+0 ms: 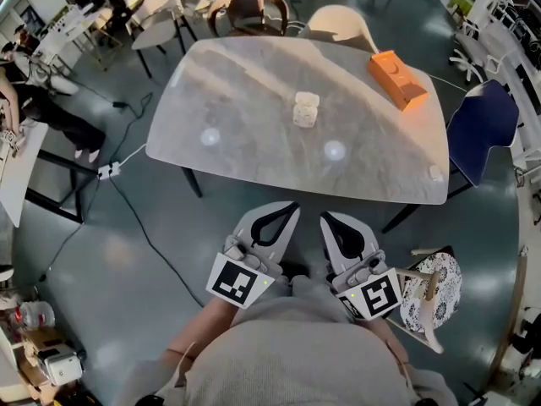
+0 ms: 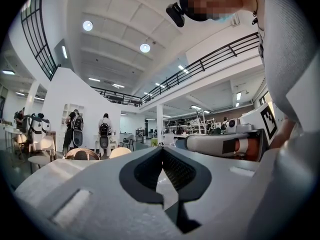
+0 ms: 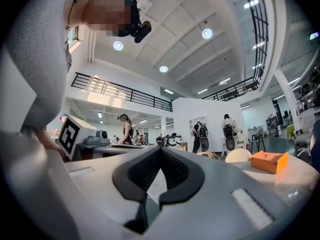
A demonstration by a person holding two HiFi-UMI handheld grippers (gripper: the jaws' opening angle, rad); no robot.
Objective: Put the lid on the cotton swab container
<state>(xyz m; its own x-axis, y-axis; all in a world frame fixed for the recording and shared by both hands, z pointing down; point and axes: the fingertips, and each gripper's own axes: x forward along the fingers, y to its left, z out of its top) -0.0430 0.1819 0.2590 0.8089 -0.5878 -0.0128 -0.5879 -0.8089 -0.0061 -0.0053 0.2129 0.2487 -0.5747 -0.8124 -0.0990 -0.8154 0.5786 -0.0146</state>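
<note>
A grey-knit torso (image 1: 296,345) fills the bottom of the head view, and both grippers are held just in front of it, side by side, above the dark floor (image 1: 127,227) and short of the table (image 1: 245,83). The left gripper (image 1: 292,207) is seen with its jaws brought together, tip against tip, with nothing between them. The right gripper (image 1: 326,219) is likewise closed and empty. Each is pointed toward the table, a pale top with rounded corners.

The cotton swab container (image 1: 306,110) is stood near the middle of the table, well apart from both grippers. It is seen as a small, squat, whitish thing, and whether a lid is seated on it cannot be told. An orange box (image 1: 397,79) is laid at the far right corner. A small pale object (image 1: 435,172) is set near the right front edge, too small to be identified. A dark blue chair (image 1: 482,129) is placed beside the table's right end.
</note>
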